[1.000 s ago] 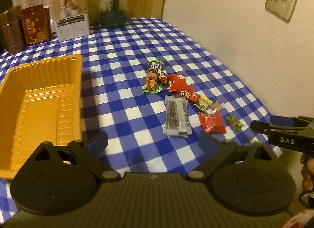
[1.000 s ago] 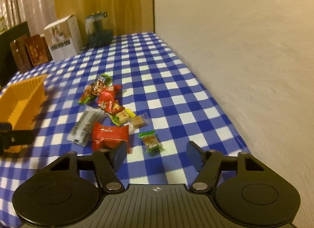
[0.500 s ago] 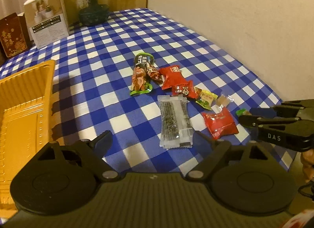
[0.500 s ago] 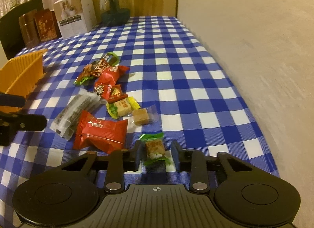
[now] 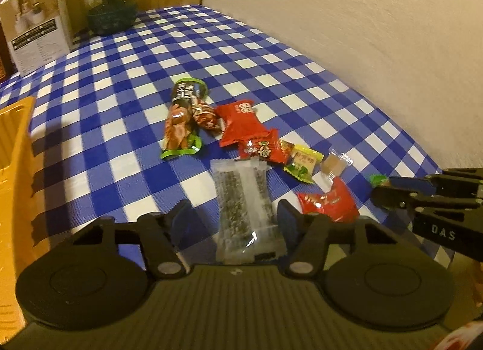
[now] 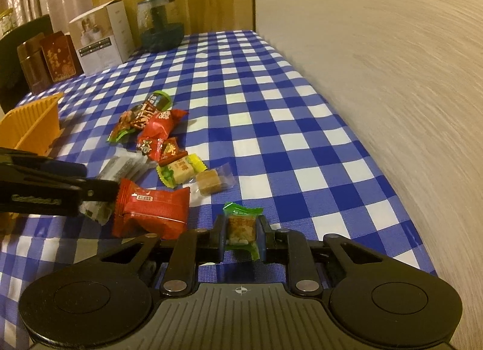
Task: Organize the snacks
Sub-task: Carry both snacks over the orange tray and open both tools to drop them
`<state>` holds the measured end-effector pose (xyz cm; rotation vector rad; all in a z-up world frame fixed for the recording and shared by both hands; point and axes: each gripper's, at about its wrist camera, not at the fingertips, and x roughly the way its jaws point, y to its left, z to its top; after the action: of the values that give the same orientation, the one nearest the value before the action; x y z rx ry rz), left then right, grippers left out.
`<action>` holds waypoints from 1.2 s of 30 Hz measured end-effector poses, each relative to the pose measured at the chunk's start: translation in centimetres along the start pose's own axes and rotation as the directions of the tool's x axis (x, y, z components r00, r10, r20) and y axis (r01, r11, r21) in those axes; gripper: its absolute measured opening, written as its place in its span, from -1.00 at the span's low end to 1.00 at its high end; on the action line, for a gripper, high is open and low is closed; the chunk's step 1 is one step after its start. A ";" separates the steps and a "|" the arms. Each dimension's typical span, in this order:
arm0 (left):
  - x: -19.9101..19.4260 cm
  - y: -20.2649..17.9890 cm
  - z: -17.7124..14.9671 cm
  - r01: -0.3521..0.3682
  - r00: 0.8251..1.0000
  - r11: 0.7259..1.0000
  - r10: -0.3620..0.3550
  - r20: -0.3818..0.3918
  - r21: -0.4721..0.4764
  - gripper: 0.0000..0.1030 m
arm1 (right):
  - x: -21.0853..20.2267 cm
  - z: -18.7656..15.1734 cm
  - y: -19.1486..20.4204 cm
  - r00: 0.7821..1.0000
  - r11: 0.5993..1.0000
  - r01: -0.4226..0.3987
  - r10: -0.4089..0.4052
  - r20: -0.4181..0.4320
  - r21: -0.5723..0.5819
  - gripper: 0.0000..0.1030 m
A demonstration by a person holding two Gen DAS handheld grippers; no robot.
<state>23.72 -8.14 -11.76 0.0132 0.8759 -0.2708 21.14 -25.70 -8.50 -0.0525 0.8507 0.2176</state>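
The green-wrapped candy [image 6: 241, 227] sits at the near edge of the snack cluster, clamped between the two pads of my right gripper [image 6: 241, 237]; its jaws are together on the wrapper, with the green ends sticking out above and below the pads. Just to its left lies the large red packet [image 6: 152, 206], and beyond that a clear-wrapped brown candy [image 6: 209, 182] and a yellow-and-green candy [image 6: 179, 170].

The clear seaweed-style packet [image 5: 246, 203] lies between the fingers of my left gripper [image 5: 238, 218]. Those jaws have just been closing and stand partly apart around the packet; the pads do not visibly press on it. In the left wrist view the right gripper [image 5: 389, 187] enters from the right edge, with a green scrap of the candy at its tip.

Farther out in the cluster are a small red packet [image 5: 261, 147], a larger red pouch [image 5: 241, 122], a dark red candy [image 5: 205, 116], and a long green-edged packet [image 5: 181, 122], all touching or overlapping one another. Everything rests on the blue-and-white checked tablecloth [image 5: 120, 87].

The orange tray [image 6: 33, 122] stands well apart to the left of the snacks. At the far end of the table I see a white box [image 6: 102, 37], a dark green glass jar [image 6: 160, 24] and brown tins [image 6: 45, 60]. A beige wall [image 6: 377, 63] runs along the table's right side.
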 end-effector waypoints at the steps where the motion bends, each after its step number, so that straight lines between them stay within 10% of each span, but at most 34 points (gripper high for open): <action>1: 0.2 -0.1 0.1 0.004 1.000 1.000 -0.004 -0.003 0.002 0.09 | -0.1 0.0 0.0 1.000 1.000 0.001 -0.001 0.000 0.002 -0.60; 6: 1.1 -0.4 0.4 0.004 1.000 1.000 -0.004 -0.027 0.008 -0.27 | 0.0 0.0 -0.2 1.000 1.000 0.001 -0.001 -0.003 0.020 -0.60; 21: -4.3 0.9 -0.6 -0.015 1.000 0.997 0.015 -0.011 -0.069 -0.31 | -3.6 2.0 1.2 0.999 1.000 -0.010 0.009 0.050 0.029 -0.60; 36: -16.1 9.7 -3.4 -0.165 0.981 0.961 0.183 0.060 -0.221 -0.31 | -7.0 5.8 15.2 0.963 0.965 -0.255 0.260 0.078 -0.064 -0.60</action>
<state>13.64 5.31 -2.67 -0.1207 0.8148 -0.0102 17.80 -11.26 1.19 0.0184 0.7645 0.4841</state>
